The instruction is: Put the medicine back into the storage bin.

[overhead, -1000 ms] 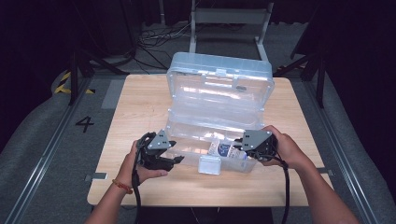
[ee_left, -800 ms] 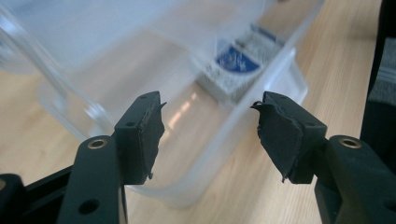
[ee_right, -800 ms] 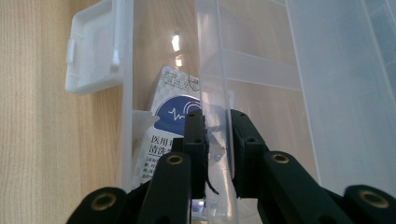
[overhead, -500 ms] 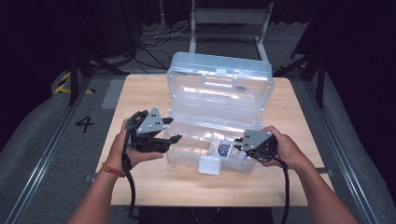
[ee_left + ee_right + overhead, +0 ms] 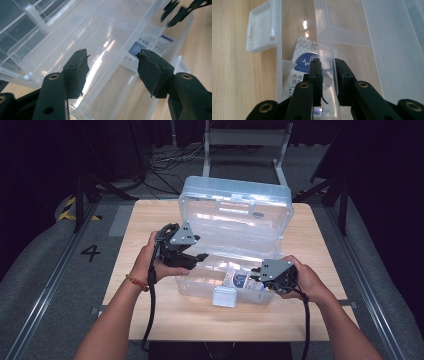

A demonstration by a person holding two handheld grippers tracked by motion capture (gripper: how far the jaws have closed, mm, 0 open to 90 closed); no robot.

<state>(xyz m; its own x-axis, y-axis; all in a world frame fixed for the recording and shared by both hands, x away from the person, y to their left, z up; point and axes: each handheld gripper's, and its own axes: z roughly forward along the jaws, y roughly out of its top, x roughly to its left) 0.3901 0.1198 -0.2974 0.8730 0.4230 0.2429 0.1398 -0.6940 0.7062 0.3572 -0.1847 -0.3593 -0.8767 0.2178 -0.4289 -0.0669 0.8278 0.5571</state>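
A clear plastic box [image 5: 200,287] stands on the wooden table [image 5: 150,225] with its lid [image 5: 235,195] tipped back. Inside, at the front right, lies a white and blue packet [image 5: 235,280] [image 5: 305,60]. My right gripper [image 5: 256,274] [image 5: 327,63] is shut on the box's front wall [image 5: 322,30], one jaw inside and one outside. My left gripper [image 5: 197,259] [image 5: 112,56] hovers open over the left part of the box [image 5: 75,32] with nothing between its jaws. The left gripper view also shows the packet [image 5: 150,45] and the other gripper [image 5: 175,13] farther off.
A white latch [image 5: 223,296] [image 5: 260,30] hangs from the box's front wall, toward the person. Bare wood [image 5: 232,62] lies in front of and beside the box. A chair [image 5: 245,140] stands beyond the table's far edge.
The left hand has lifted its gripper from the table in front of the box up and over the box's left side. The right gripper has stayed on the front wall.
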